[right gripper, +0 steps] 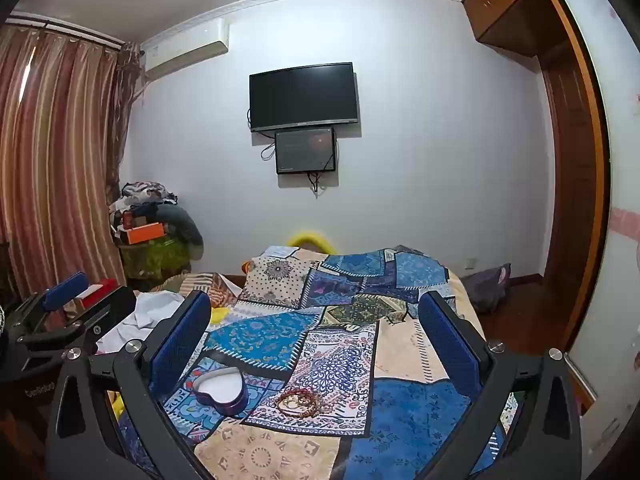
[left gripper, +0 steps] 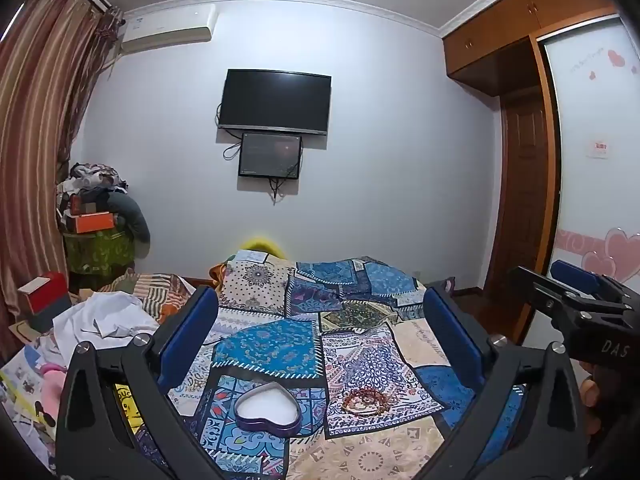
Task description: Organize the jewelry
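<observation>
A purple heart-shaped tin (left gripper: 269,411) with a white lining lies open on the patchwork bedspread (left gripper: 352,456); it also shows in the right wrist view (right gripper: 221,391). A pile of brown and red bead bracelets (left gripper: 367,399) lies just right of it, also in the right wrist view (right gripper: 299,399). My left gripper (left gripper: 320,328) is open and empty, held above the bed behind the tin. My right gripper (right gripper: 316,332) is open and empty, above the bracelets; it shows at the right edge of the left wrist view (left gripper: 576,292). The left gripper shows at the left of the right wrist view (right gripper: 76,300).
White cloth (left gripper: 100,320), a red box (left gripper: 44,300) and papers lie on the bed's left side. A heap of clothes and boxes (left gripper: 96,216) stands in the far left corner by the curtain. A TV (left gripper: 276,102) hangs on the far wall. A wardrobe (left gripper: 592,160) stands on the right.
</observation>
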